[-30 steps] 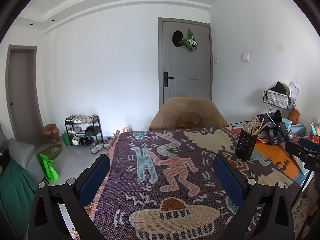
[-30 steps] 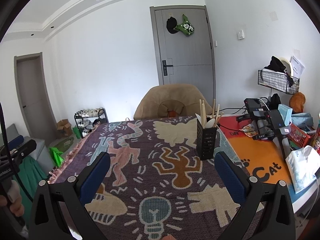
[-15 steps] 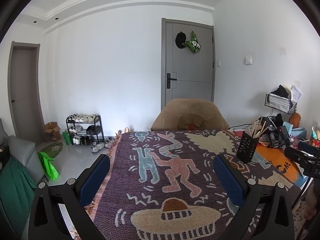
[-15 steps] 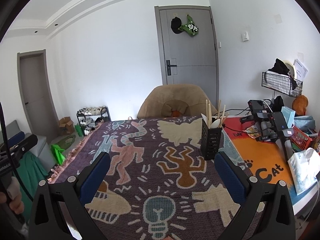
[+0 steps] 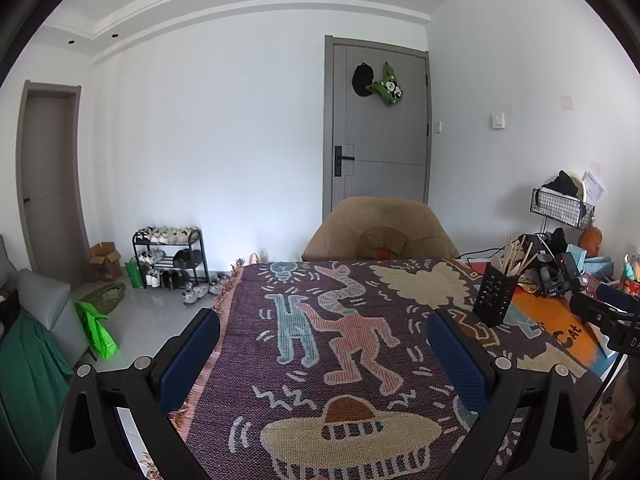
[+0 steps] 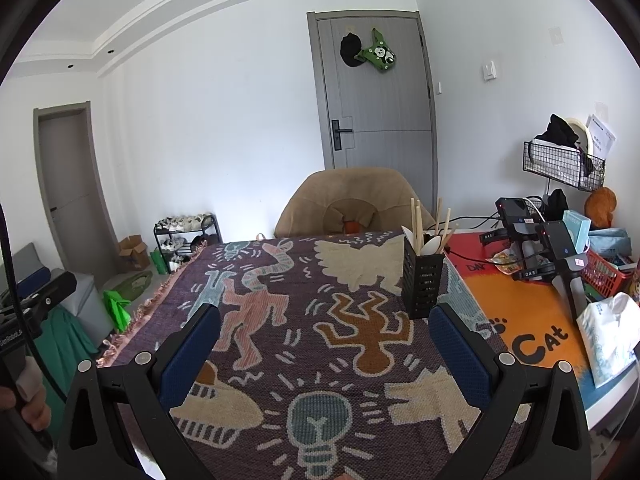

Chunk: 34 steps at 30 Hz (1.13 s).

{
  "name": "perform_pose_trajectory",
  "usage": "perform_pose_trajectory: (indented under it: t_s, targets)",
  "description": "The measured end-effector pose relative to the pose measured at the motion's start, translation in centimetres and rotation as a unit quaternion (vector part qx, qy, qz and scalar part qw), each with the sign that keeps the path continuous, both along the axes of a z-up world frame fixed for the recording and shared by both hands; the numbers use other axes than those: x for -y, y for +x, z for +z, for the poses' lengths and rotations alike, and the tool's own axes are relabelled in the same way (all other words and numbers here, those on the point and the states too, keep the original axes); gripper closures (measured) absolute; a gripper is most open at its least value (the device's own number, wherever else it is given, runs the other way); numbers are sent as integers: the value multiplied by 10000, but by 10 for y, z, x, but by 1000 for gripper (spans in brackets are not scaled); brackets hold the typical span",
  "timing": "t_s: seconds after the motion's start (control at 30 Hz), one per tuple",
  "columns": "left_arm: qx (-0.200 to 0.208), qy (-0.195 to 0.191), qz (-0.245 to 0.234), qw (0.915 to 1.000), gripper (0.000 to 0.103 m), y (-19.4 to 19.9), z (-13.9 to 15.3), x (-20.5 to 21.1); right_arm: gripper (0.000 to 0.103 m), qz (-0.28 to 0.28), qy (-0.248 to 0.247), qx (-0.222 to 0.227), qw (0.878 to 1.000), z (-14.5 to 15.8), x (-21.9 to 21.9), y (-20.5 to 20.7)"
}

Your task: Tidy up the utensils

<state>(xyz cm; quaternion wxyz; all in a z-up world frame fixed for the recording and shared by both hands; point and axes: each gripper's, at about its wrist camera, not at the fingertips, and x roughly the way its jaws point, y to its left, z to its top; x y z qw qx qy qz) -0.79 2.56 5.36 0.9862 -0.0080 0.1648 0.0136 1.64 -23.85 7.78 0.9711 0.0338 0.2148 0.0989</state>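
Hovering above a purple woven tablecloth with cartoon figures (image 5: pixel 328 340), the left gripper (image 5: pixel 322 344) has its blue-padded fingers (image 5: pixel 188 356) spread wide with nothing between them. The right gripper (image 6: pixel 324 336) is likewise spread and empty, held over the same cloth. A black perforated square utensil holder (image 6: pixel 422 282) stands upright on the cloth near its right edge, just beyond the right gripper's right finger, and holds wooden chopsticks (image 6: pixel 416 220) and a pale spoon (image 6: pixel 432 245). In the left wrist view the holder (image 5: pixel 494 298) sits far to the right. A tan upholstered chair (image 6: pixel 348 204) stands behind the table.
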Motion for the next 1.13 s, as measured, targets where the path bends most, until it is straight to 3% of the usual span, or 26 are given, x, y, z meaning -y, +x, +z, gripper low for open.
perform_pose_trajectory:
  t_s: [1.13]
  targets:
    - [63,108,-61,9999,0,-4,-2,7,0,-126,-219,87,9996,-2,-6,-1]
